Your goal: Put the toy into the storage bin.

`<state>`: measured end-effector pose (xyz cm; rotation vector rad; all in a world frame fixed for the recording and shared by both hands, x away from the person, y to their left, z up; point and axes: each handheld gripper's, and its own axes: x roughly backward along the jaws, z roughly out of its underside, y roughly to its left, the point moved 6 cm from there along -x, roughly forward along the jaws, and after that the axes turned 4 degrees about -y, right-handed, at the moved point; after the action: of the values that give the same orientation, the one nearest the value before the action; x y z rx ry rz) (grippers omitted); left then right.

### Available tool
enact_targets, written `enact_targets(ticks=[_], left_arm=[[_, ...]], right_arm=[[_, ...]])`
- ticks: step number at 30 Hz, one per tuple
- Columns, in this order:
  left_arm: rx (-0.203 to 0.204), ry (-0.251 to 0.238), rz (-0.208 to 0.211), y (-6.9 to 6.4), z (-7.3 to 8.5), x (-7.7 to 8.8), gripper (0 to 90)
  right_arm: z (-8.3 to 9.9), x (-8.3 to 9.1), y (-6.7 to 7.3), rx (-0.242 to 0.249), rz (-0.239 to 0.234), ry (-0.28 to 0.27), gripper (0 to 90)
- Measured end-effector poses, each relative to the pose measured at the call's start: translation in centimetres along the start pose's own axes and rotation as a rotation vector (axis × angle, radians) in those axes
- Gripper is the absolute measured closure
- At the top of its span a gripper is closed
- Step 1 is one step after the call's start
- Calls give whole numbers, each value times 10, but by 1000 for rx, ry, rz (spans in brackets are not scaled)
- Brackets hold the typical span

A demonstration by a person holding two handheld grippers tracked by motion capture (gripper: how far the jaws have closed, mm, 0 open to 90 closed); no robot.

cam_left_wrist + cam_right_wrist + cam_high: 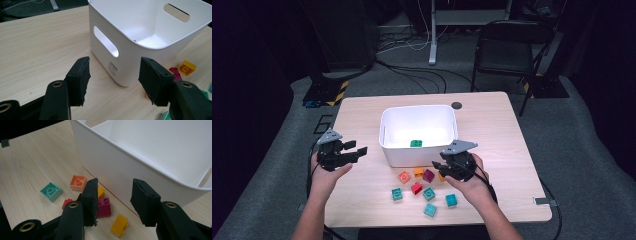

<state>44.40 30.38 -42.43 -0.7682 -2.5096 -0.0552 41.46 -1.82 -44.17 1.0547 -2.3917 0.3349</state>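
We've got the right gripper (113, 203) spread empty over the yellow brick (120, 225) beside the white bin (140, 167); it's light, rigid, slick plastic, so pinch its flat sides.

White bin (130, 62): small sticker (113, 68) low on the outer wall beside the handle slot, with red and dark print too small to read. No other legible text, numbers or signs.
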Motion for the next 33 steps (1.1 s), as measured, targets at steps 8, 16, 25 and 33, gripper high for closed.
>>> enact_targets(ticks=[8, 16, 25, 33], left_arm=[[-2, 5, 2, 0, 1, -1, 417], [7, 6, -2, 2, 3, 0, 417], [15, 20, -14, 4, 9, 1, 417], [26, 23, -33, 6, 14, 6, 417]], right_arm=[[20, -19, 8, 20, -31, 33, 560], [37, -36, 11, -5, -66, 70, 559], [52, -54, 11, 0, -74, 107, 555], [58, -66, 9, 33, -81, 131, 551]])
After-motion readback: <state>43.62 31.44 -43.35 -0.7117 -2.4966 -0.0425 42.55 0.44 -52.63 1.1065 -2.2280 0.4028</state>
